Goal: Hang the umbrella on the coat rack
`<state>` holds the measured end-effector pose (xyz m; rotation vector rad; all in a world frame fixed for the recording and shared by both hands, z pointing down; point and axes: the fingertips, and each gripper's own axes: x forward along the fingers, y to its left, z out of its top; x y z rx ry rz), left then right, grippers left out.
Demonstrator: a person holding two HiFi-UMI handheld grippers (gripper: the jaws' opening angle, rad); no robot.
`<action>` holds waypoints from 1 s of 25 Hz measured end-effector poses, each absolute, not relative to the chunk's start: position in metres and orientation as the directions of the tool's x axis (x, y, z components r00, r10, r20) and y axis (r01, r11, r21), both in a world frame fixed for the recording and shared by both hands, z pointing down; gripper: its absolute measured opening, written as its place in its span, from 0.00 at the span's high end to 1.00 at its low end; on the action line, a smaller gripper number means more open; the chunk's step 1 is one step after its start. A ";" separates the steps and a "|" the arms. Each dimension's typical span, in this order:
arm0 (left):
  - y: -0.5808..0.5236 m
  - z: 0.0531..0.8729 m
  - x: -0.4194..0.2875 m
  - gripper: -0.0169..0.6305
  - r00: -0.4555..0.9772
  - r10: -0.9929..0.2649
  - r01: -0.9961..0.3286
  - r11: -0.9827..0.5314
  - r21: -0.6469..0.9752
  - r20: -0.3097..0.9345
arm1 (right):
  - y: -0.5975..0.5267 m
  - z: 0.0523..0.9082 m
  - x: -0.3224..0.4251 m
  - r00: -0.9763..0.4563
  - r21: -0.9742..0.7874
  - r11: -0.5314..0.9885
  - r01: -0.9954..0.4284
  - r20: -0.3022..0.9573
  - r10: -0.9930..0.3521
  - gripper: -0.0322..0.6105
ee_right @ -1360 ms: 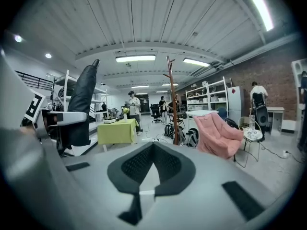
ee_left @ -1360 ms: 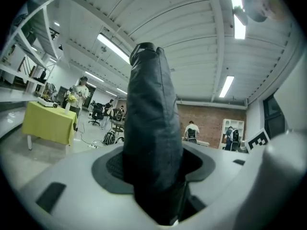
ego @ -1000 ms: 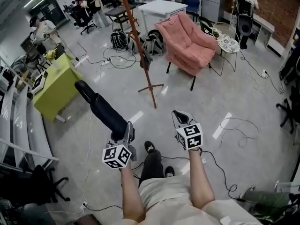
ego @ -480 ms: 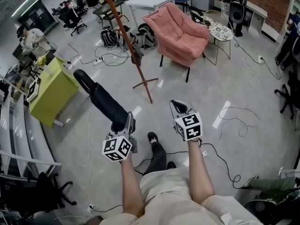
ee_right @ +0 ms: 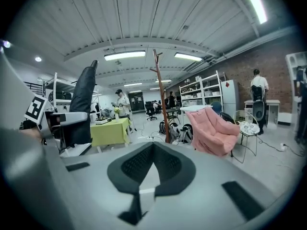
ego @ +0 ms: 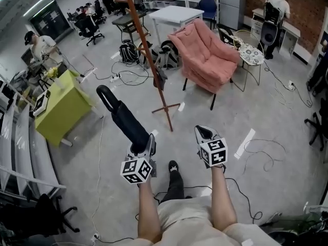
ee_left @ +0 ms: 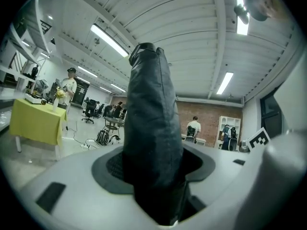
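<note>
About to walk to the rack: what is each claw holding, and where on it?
Left claw grips the black folded umbrella by its canopy, at the end opposite the hooked handle. Right claw is shut, holding nothing.

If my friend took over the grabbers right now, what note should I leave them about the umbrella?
Left gripper: shut on the folded black umbrella, its hooked handle pointing away from you.
Right gripper: shut, holding nothing.
Tall brown wooden coat rack: stands on the floor ahead, apart from the umbrella.
Done: umbrella is in hand.
Left: step closer and hook the handle over a peg.
</note>
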<state>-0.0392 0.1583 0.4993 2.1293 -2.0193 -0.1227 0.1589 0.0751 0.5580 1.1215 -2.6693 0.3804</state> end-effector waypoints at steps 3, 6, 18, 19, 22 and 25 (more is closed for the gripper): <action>0.134 0.496 -0.053 0.57 0.051 -0.995 -0.981 -0.033 0.191 0.089 | 0.050 0.556 0.143 -0.688 -0.146 0.683 -0.716 0.316 -0.653 0.94; 0.107 0.489 -0.068 0.57 0.037 -0.995 -0.982 -0.019 0.188 0.094 | 0.025 0.545 0.123 -0.705 -0.154 0.698 -0.699 0.310 -0.638 0.94; 0.016 0.484 -0.120 0.57 0.044 -0.995 -0.983 -0.028 0.180 0.089 | -0.060 0.546 0.065 -0.703 -0.151 0.703 -0.695 0.346 -0.621 0.94; 0.005 0.484 -0.123 0.57 0.049 -0.995 -0.982 -0.032 0.184 0.088 | -0.068 0.547 0.064 -0.700 -0.148 0.703 -0.696 0.357 -0.618 0.94; -0.023 0.480 -0.133 0.57 0.055 -0.995 -0.979 -0.039 0.198 0.079 | -0.086 0.549 0.061 -0.694 -0.146 0.700 -0.699 0.374 -0.615 0.94; -0.050 0.473 -0.145 0.57 0.066 -0.997 -0.975 -0.055 0.214 0.047 | -0.109 0.546 0.058 -0.677 -0.146 0.679 -0.719 0.366 -0.638 0.94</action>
